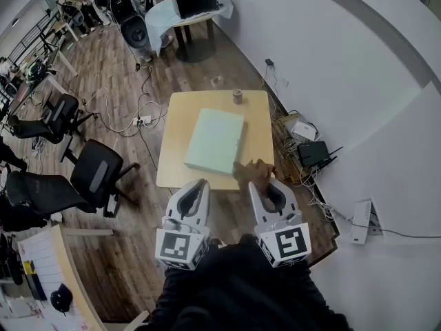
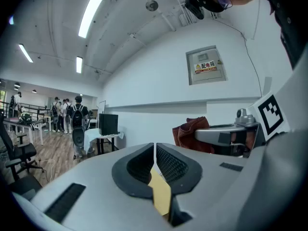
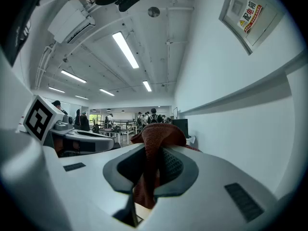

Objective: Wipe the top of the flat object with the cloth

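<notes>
A pale green flat slab (image 1: 215, 141) lies on a small wooden table (image 1: 178, 154). My right gripper (image 1: 264, 187) is held level above the table's near right corner, shut on a rust-brown cloth (image 1: 252, 172) that bunches past its tips. In the right gripper view the cloth (image 3: 156, 143) is pinched between the jaws and hangs down. My left gripper (image 1: 198, 188) hovers beside it over the near table edge, its jaws shut with nothing between them (image 2: 154, 154). From the left gripper view the cloth (image 2: 191, 130) and right gripper show to the right.
A small brown cylinder (image 1: 238, 96) stands at the table's far edge. Black office chairs (image 1: 96, 174) sit to the left. Cables and a power strip (image 1: 141, 120) lie on the wood floor. A black box (image 1: 313, 152) and wires sit by the white wall at right. People stand far off.
</notes>
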`<state>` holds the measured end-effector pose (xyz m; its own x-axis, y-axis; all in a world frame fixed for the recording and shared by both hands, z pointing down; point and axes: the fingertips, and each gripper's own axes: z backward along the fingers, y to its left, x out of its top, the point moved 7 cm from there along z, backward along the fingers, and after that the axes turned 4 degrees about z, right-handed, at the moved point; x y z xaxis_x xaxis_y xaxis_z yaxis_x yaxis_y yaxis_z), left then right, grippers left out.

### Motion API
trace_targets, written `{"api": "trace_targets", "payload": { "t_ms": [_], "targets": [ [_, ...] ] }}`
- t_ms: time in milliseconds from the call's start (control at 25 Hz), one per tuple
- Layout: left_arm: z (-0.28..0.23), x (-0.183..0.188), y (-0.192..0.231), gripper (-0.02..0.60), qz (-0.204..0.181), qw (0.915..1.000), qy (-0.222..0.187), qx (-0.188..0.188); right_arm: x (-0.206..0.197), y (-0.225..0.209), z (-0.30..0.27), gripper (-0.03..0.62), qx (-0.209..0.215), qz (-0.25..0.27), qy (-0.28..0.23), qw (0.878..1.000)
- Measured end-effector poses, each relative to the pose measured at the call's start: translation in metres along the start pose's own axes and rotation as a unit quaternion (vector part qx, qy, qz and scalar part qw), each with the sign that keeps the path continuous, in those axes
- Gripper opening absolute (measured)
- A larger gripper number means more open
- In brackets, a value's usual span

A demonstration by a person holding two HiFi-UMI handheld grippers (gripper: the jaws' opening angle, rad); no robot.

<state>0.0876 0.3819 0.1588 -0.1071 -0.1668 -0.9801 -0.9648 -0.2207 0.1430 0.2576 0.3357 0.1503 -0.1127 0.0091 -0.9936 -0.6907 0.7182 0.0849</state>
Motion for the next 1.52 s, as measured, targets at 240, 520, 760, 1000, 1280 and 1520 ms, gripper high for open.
{"api": "trace_targets", "payload": {
  "t_ms": [240, 520, 760, 1000, 1280, 1520],
  "targets": [
    [-0.004, -0.004, -0.008, 0.043, -0.001, 0.9999, 0.015, 0.007, -0.005, -0.011, 0.007, 0.067, -0.006, -0.01, 0.001, 1.0],
    [-0.014, -0.012, -0.018, 0.043, 0.002, 0.9996, 0.022, 0.019, -0.014, -0.027, 0.012, 0.075, 0.005, -0.03, 0.005, 1.0],
    [-0.026, -0.024, -0.023, 0.044, 0.021, 0.9986, 0.023, 0.041, -0.023, -0.043, 0.017, 0.077, 0.021, -0.038, 0.006, 0.999],
    [-0.04, -0.035, -0.031, 0.044, 0.033, 0.9965, 0.033, 0.069, -0.038, -0.065, 0.022, 0.077, 0.035, -0.041, 0.022, 0.998],
    [-0.045, -0.045, -0.024, 0.044, 0.04, 0.9937, 0.059, 0.086, -0.051, -0.073, 0.003, 0.077, 0.053, -0.057, 0.042, 0.996],
    [-0.064, -0.045, 0.022, 0.044, 0.045, 0.9937, 0.063, 0.082, -0.05, -0.065, -0.044, 0.077, 0.053, -0.056, 0.045, 0.996]
  ]
}}
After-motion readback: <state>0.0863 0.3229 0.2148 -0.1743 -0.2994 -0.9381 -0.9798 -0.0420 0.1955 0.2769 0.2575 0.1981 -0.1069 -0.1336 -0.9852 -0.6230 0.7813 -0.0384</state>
